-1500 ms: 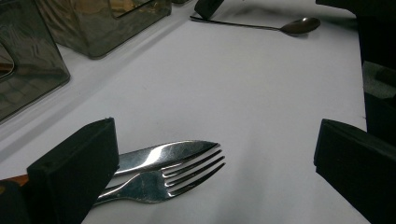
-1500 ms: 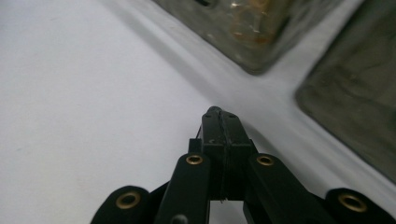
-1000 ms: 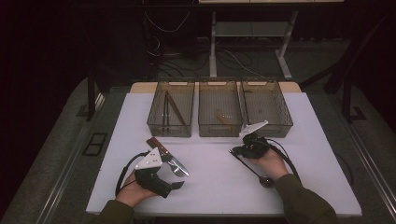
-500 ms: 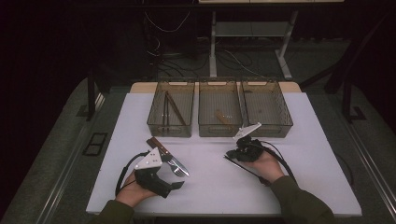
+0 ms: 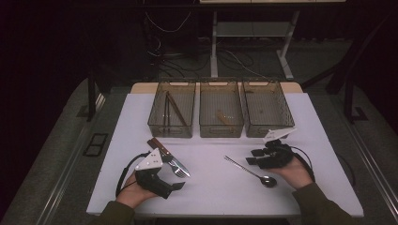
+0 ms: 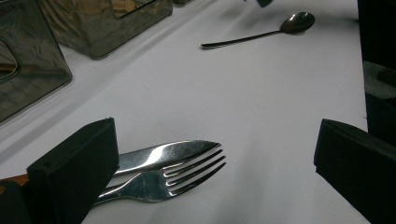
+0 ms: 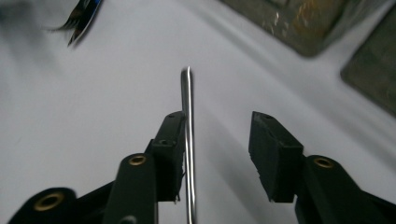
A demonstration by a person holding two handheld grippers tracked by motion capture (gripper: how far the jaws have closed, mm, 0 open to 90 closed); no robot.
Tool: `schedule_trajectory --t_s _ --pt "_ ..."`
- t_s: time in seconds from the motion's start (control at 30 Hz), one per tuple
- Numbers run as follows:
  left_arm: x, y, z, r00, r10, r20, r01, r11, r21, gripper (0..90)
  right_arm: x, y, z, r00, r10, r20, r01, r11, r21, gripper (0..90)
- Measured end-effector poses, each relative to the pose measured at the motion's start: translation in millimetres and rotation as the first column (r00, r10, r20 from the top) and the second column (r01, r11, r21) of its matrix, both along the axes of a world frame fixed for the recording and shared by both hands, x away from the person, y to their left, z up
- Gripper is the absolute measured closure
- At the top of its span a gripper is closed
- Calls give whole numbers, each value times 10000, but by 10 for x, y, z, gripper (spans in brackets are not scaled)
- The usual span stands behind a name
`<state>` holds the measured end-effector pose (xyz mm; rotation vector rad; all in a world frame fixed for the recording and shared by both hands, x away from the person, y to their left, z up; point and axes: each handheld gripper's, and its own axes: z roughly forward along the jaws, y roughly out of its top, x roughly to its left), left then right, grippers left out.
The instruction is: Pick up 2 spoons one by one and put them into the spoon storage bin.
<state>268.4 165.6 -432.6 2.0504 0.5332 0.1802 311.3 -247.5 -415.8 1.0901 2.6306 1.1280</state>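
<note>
Right claw (image 7: 218, 119), jaws just opened halfway, spoon (image 7: 187, 116) handle loose between near one pad: widen, withdraw straight, avoid dragging it along counter (image 7: 93, 116).

spoon (image 5: 250, 171) lies right of fork (image 5: 179, 170), before three bins (image 5: 221, 109).

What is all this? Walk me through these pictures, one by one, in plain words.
There is no robot here: a person holds a hand-worked claw in each hand. The wide picture looks down from above. The other two come from cameras riding on each claw. On the white table stand three clear bins. A knife and a fork lie by the open left claw. The right claw has just been opening. The spoon lies on the table with its handle between the jaws, so neither claw grips anything.
</note>
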Motion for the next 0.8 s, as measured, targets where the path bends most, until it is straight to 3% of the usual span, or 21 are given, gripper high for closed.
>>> schedule_trajectory --t_s 0.23,0.4,0.8 --pt "2 -8 -6 10000 57 -31 -57 9999 93 0 -338 -369 -58 9997 -236 -96 235 9997 -74 493" --pt "2 -12 -8 10000 5 21 -6 9998 189 0 -486 -497 -102 9991 -409 -145 406 9990 -166 479" --pt "-1 -21 -13 10000 46 -8 -45 9998 179 0 -505 -454 -221 9983 -258 -532 242 9993 -299 477"
